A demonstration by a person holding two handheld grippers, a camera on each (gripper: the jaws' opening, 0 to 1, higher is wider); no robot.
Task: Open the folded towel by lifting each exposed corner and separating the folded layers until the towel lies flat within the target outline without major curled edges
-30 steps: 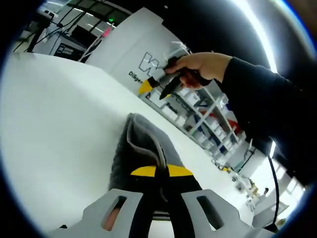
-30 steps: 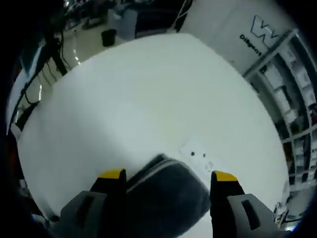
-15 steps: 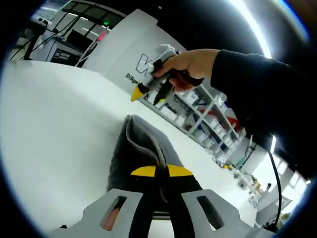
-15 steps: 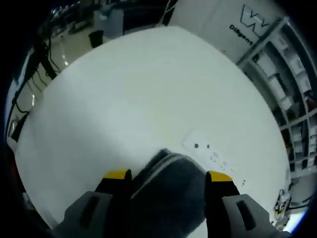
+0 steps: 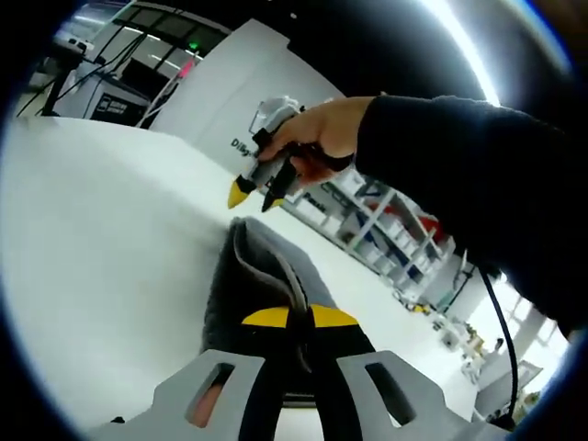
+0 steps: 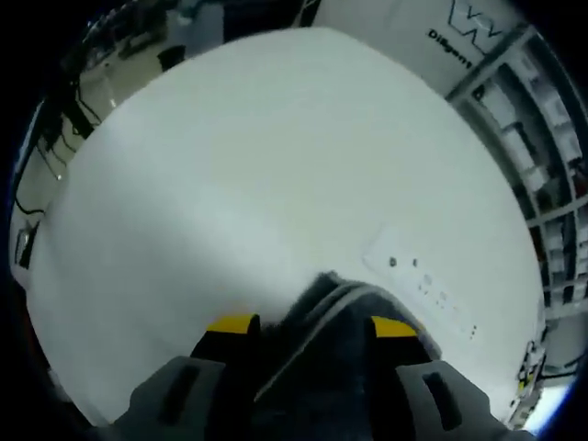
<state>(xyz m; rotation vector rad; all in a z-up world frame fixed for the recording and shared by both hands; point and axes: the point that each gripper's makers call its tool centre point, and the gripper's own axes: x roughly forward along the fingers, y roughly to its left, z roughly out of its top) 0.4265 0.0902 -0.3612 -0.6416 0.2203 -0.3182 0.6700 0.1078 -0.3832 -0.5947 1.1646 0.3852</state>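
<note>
A folded grey towel [image 5: 257, 276] with a pale edge band lies on the white table [image 5: 101, 230]. My left gripper [image 5: 299, 319] is shut on the towel's near edge, yellow tips pressed together. A hand in a dark sleeve [image 5: 322, 138] holds my right gripper [image 5: 254, 196] just above the towel's far corner. In the right gripper view, the right gripper [image 6: 314, 325] stands open, its yellow tips either side of the towel [image 6: 344, 308] corner, close to the cloth.
A white sticker with dark dots [image 6: 418, 280] sits on the table [image 6: 230, 165] beside the towel. Beyond the table's far edge stand a white lettered panel [image 5: 230, 92] and storage shelves [image 5: 386, 220]. Cables and equipment line the floor [image 6: 110, 55].
The right gripper has come down and toward the towel's far corner, and its jaws have narrowed around it. The left gripper has held still on the towel.
</note>
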